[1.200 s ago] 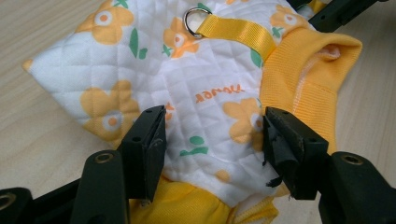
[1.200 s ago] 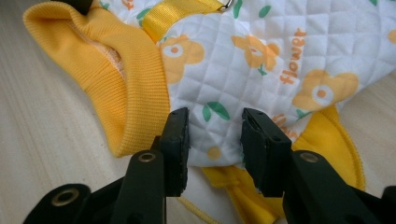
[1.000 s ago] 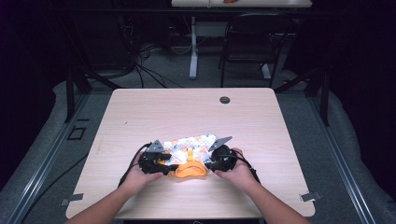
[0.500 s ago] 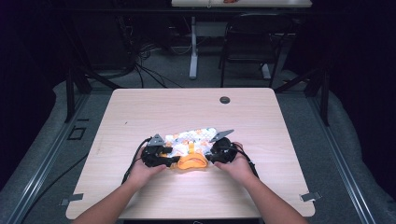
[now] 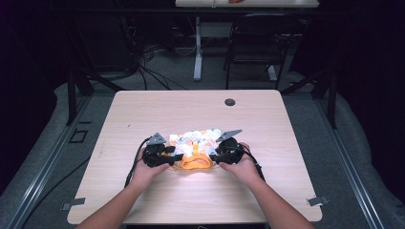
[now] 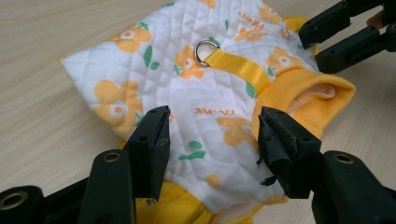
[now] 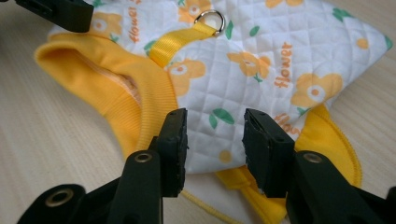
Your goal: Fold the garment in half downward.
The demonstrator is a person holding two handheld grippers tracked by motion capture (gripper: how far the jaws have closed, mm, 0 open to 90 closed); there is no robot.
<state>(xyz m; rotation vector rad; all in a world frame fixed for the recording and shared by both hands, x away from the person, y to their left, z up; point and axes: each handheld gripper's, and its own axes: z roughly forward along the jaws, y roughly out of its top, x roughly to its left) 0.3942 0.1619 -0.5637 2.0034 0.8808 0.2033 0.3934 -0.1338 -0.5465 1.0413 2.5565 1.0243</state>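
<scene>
The left gripper [image 6: 212, 140] had its jaws spread apart over the near edge of a small quilted pet garment [image 6: 187, 93], holding nothing; the white cloth showed between them, though whether the tips touched it could not be told. The right gripper [image 7: 215, 140] stood likewise parted over the garment's opposite near corner, clasping nothing. In the left gripper view the other tool's black jaws showed at the upper right, beside the yellow ribbed collar [image 6: 303, 93].

The garment was white with orange flowers and green leaves, trimmed in yellow. A yellow webbing strap [image 7: 175, 42] ran from the collar to a metal D-ring [image 7: 210, 19] lying flat on the quilting. Printed orange lettering read "flower" in the right gripper view; other small writing was too blurred to read.

In the high view the garment [image 5: 198, 140] lay on the wooden table [image 5: 143, 114], nearer the person's edge than the far one, between the two hands [image 5: 148, 169]. Bare tabletop lay open to the left, right and far side, with a small dark round fitting [image 5: 230, 102] well apart near the far edge.

Compared with half a second before, the grippers and garment sat in much the same place, slightly nearer the person.
</scene>
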